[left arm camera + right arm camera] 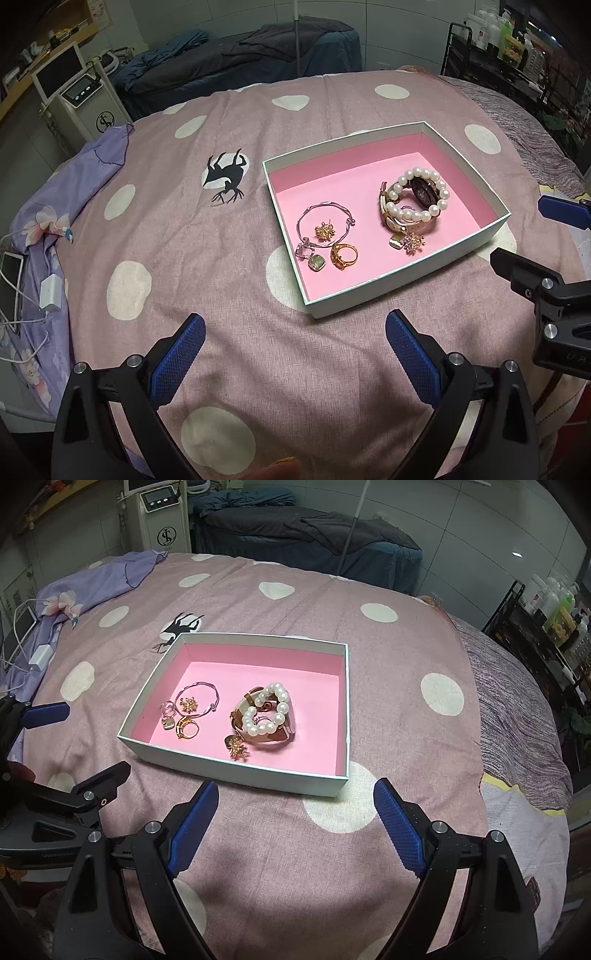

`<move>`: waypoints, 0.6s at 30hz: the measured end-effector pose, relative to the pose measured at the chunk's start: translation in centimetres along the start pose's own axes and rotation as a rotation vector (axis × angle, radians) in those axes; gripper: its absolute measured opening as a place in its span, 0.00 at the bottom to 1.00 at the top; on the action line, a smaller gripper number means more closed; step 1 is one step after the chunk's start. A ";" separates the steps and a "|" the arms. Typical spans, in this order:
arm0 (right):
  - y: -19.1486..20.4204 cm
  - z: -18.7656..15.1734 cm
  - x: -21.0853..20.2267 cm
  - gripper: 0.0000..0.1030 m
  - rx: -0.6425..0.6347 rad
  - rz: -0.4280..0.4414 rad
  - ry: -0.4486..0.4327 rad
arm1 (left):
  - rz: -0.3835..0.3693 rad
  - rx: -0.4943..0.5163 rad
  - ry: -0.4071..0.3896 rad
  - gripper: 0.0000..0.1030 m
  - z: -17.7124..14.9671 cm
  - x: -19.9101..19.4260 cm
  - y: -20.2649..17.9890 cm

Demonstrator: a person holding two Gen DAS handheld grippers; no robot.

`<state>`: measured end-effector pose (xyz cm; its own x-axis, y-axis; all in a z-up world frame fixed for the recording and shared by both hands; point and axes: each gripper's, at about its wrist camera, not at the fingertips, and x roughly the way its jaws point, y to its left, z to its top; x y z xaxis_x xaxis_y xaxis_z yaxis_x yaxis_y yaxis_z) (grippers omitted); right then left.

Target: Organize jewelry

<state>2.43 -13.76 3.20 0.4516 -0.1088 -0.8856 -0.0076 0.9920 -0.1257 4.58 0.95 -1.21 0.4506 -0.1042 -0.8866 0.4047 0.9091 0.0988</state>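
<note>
From each hand-held gripper we look steeply down along its fingers at the bed (pixel 229 258): left from the left, right from the right, both near, sharing the pink-lined box (pixel 384 310).

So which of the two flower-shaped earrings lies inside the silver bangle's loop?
The gold flower earring, ringed by the silver bangle; the paler one lies by the pearl bracelet.

One white cardboard box with pink lining (pixel 476 242) ahead of the claws, one pearl bead bracelet (pixel 421 195), one thin silver bangle (pixel 325 221), one gold ring (pixel 343 255), two gold flower-shaped earrings (pixel 325 232), two square pale-green pendants (pixel 317 263)
</note>
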 end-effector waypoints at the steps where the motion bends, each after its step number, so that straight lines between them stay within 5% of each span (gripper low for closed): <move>1: 0.0 0.0 0.1 0.83 -0.008 -0.009 0.008 | 0.000 0.000 0.008 0.94 -0.1 0.1 0.0; 18: 0.3 -0.1 0.8 0.83 -0.041 -0.050 0.037 | 0.050 0.015 0.013 0.94 -0.3 0.3 -0.1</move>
<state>2.71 -13.59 2.46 0.4191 -0.1615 -0.8935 -0.0224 0.9819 -0.1880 4.49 0.93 -1.65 0.4605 -0.0537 -0.8860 0.3939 0.9068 0.1498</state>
